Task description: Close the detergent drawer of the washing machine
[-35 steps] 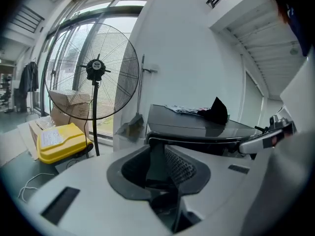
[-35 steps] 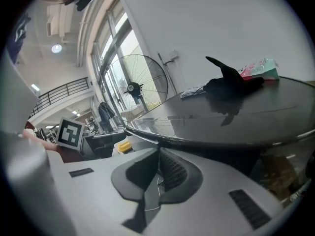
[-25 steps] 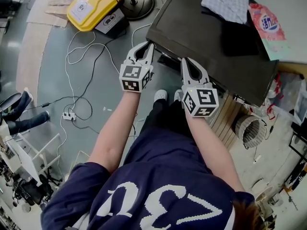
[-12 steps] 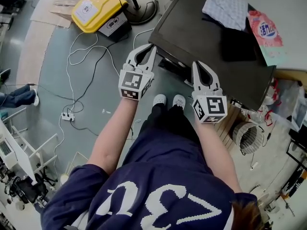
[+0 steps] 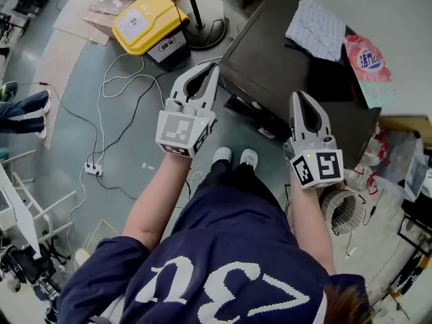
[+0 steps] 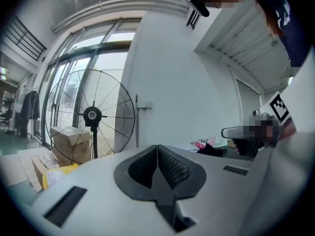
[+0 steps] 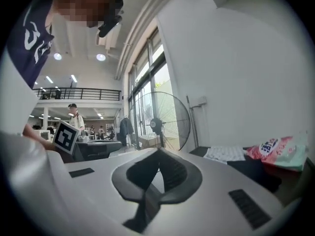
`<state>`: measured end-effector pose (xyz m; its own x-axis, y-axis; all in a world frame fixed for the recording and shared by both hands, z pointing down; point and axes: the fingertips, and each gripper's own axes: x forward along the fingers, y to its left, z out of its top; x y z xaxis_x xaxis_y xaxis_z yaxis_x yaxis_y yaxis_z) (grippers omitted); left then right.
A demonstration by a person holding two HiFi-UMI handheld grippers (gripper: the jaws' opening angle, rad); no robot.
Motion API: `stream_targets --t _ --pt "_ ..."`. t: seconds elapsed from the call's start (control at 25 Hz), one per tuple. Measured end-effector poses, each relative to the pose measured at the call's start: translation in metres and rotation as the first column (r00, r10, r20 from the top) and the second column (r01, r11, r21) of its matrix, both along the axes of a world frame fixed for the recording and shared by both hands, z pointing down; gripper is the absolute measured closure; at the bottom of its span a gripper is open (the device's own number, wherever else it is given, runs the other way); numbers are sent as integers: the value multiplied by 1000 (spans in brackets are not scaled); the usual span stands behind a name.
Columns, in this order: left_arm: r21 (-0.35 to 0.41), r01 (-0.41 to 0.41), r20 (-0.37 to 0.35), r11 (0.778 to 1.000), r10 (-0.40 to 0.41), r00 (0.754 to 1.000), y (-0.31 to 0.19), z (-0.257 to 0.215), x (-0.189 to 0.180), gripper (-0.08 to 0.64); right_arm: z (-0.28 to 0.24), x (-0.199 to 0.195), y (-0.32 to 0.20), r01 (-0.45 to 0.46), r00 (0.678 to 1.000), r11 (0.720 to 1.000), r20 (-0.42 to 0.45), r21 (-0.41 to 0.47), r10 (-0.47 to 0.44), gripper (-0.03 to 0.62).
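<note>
Your left gripper (image 5: 214, 67) has just been closing: its tongs now meet on nothing. Your right gripper (image 5: 301, 96) is pinched together, empty too. The detergent drawer (image 5: 251, 109) juts from the washing machine (image 5: 290, 59) front, its length running toward your shoes (image 5: 233, 156)

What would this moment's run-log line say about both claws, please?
white left claw: just closed, shut, empty | white right claw: shut, empty | black box-shaped washing machine: not touched
</note>
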<state>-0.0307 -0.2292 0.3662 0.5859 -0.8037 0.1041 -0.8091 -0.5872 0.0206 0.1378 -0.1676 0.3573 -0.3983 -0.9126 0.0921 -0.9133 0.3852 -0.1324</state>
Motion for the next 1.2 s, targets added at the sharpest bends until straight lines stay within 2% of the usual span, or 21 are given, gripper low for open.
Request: stream_targets --t 0.28,0.56,0.84,1.0,1.2 --pt "73 31 -20 997 -29 999 24 -61 -9 535 -70 -4 6 35 999 994 26 101 -38 577" --pt "83 53 -37 995 -50 998 42 -92 -12 535 -117 -14 19 70 997 983 8 171 -73 577" --pt "103 47 -24 994 -45 999 63 -117 -5 535 -141 -22 35 115 993 972 3 208 -118 577" --pt "170 57 -77 984 -44 996 68 -137 -2 535 -147 -25 41 125 992 969 -17 214 -124 578" --pt "169 58 -63 984 -48 997 69 -137 1 535 -150 -25 42 125 992 967 -41 221 -119 578"
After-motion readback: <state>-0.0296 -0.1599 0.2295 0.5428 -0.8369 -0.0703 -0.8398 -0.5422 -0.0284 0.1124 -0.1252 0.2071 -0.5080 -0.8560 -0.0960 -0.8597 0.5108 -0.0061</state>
